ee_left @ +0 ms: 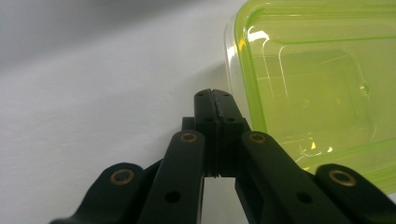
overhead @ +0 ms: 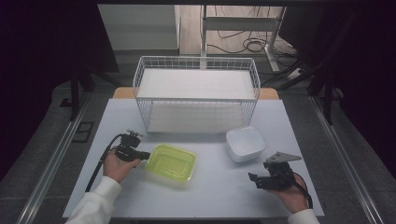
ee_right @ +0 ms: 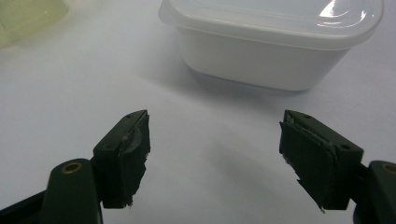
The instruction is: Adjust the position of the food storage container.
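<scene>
Found low over the near edge of the table (overhead: 219,191), left gripper (overhead: 145,155): jaws pressed together, nothing seen between them, tips set just beside the left rim of the green container (overhead: 170,162); judged placed to nudge rather than grip. Found at the right, right gripper (overhead: 253,181): jaws wide apart, aimed at the lidded white container (overhead: 245,143), short of it; judged a lined-up approach. Recorded both containers upright on the table, apart from each other. Beyond, noted a white wire basket (overhead: 196,59) towards the far edge, open-topped. Surface recorded as pale and matt. Farther off, observed grey floor, loose cables (overhead: 243,44), dark surroundings either side.
</scene>
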A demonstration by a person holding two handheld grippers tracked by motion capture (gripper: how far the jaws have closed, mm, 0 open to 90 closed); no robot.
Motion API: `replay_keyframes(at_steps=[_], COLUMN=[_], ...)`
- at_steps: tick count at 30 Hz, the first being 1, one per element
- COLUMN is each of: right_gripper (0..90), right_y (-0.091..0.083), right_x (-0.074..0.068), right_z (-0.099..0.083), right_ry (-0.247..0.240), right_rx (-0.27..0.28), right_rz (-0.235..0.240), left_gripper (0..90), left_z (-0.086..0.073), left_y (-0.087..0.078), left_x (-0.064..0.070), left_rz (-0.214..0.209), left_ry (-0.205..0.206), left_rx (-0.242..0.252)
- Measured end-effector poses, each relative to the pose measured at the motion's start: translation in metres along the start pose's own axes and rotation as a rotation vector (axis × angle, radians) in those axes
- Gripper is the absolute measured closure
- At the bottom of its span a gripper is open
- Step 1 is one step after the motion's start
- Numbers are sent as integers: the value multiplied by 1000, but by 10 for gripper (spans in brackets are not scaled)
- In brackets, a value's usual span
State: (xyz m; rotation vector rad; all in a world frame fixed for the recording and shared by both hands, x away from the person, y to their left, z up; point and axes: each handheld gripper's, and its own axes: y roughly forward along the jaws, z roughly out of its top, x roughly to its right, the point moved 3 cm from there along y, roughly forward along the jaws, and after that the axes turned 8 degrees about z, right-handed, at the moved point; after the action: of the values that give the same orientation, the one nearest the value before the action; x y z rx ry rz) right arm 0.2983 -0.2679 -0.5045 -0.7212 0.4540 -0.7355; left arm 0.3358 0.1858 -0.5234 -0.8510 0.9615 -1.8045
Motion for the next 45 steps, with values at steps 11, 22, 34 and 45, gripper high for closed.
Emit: replay_keyframes(at_steps=[11,22,34,45], right_gripper=[244,244,244,244], right_y=[0,-1,-1,0], right_x=[0,1,1,1], right_z=[0,-1,-1,-1], right_ry=[0,3,3,-3], right_rx=[-4,-1,-4,0], right_rz=[-4,-6,-10,-9], left_gripper=[896,883,899,900], left_z=[-2,-7,-37,-42], left_y=[4,0,-9,-7], left_x=[23,17,17,42], left_rz=[-43,-46,-91,-128], left_ry=[13,10,57,112], left_rx=[5,8,-15,-32])
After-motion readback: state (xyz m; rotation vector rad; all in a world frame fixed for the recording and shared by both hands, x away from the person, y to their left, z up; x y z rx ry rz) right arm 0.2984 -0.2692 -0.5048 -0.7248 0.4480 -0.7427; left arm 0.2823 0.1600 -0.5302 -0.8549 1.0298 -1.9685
